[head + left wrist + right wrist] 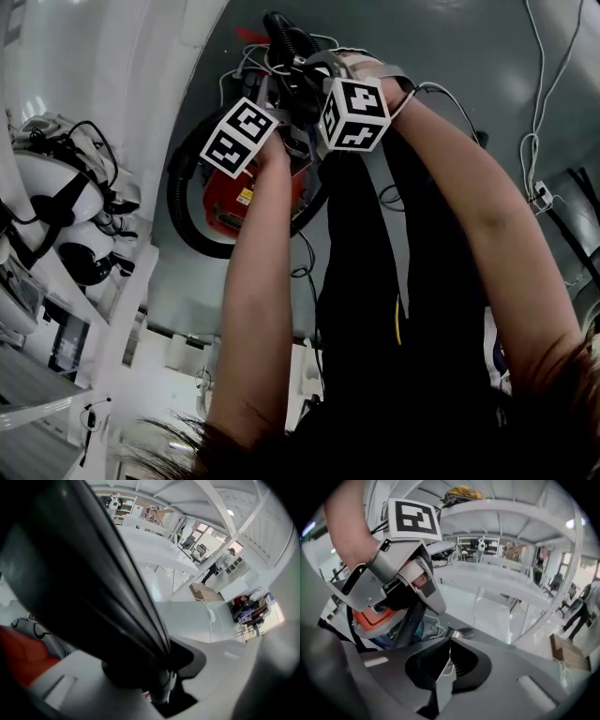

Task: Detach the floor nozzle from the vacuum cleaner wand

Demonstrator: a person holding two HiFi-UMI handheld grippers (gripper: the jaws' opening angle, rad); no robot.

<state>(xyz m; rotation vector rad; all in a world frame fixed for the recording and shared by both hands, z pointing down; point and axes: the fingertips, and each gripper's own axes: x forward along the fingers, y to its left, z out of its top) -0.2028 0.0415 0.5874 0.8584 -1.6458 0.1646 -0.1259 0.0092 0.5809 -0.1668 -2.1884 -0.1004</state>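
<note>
Leaning over w/ both forearms stretched down, the person is working right above the vacuum. L gripper (281, 108) is clamping its fingers (220, 667) on the black wand (93, 588). The tube is filling the gap between them and running up and off to the left in the left gripper view. R gripper (449, 654) is hanging just beside it, fingers pressed together w/ nothing between them, so it's doing no work right now.

Just past both, the red vacuum body (225, 202) is lying on the grey floor (450, 56), w/ the black hose (176, 192) looping round it. Floor nozzle: can't pick it out in any view, so the joint is prob. further along the wand, and I'm judging the nozzle not off yet.

Doing this bit well: L should be holding the wand firm as the anchor while R is opening and going for the nozzle neck, close to the joint. Be checking for a release catch first, then pulling straight along the tube, no sideways levering.

Farther off, white equipment (37, 183) is sitting at the left.
</note>
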